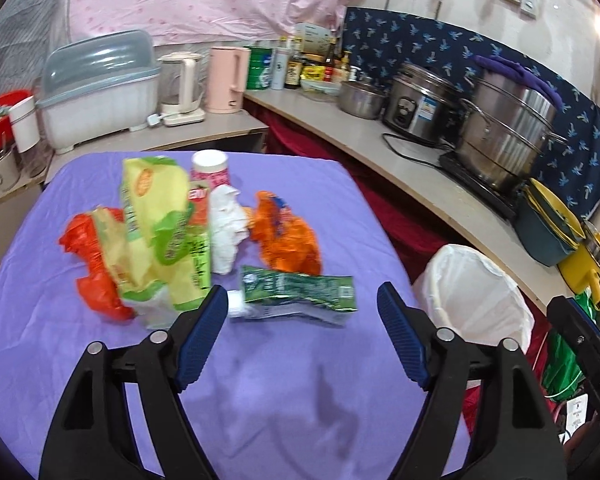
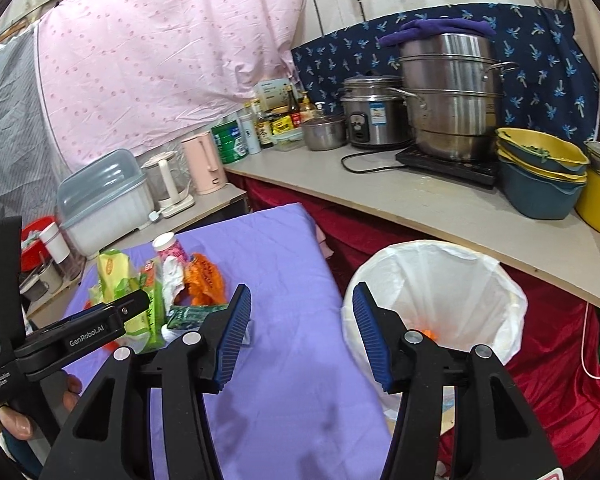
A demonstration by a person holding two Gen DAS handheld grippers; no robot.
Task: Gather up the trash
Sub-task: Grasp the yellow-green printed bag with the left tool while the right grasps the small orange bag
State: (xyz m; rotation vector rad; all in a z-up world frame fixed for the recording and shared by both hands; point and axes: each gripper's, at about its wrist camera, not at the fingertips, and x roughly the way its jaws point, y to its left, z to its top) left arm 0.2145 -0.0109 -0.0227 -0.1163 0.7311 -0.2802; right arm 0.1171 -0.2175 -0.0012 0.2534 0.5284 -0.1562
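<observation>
A heap of trash lies on the purple-covered table point(image 1: 284, 392): a green wrapper point(image 1: 300, 286) nearest, an orange bag point(image 1: 286, 234), a white crumpled tissue point(image 1: 226, 226), yellow-green packets point(image 1: 160, 216), a red-orange bag point(image 1: 90, 280) and a pink cup point(image 1: 212, 168). My left gripper point(image 1: 302, 308) is open and empty, just short of the green wrapper. My right gripper point(image 2: 300, 304) is open and empty, above the table's right edge beside the white-lined bin point(image 2: 460, 276), which holds something orange point(image 2: 430, 332). The left gripper's body point(image 2: 72, 332) shows in the right wrist view.
A counter point(image 2: 420, 200) runs behind and right of the bin with steel pots point(image 2: 452, 104), a rice cooker point(image 2: 374, 114), stacked bowls point(image 2: 540, 176) and bottles. A dish box point(image 1: 100, 88) and kettles point(image 1: 224, 80) stand behind the table. Red cloth point(image 2: 560, 380) hangs below the counter.
</observation>
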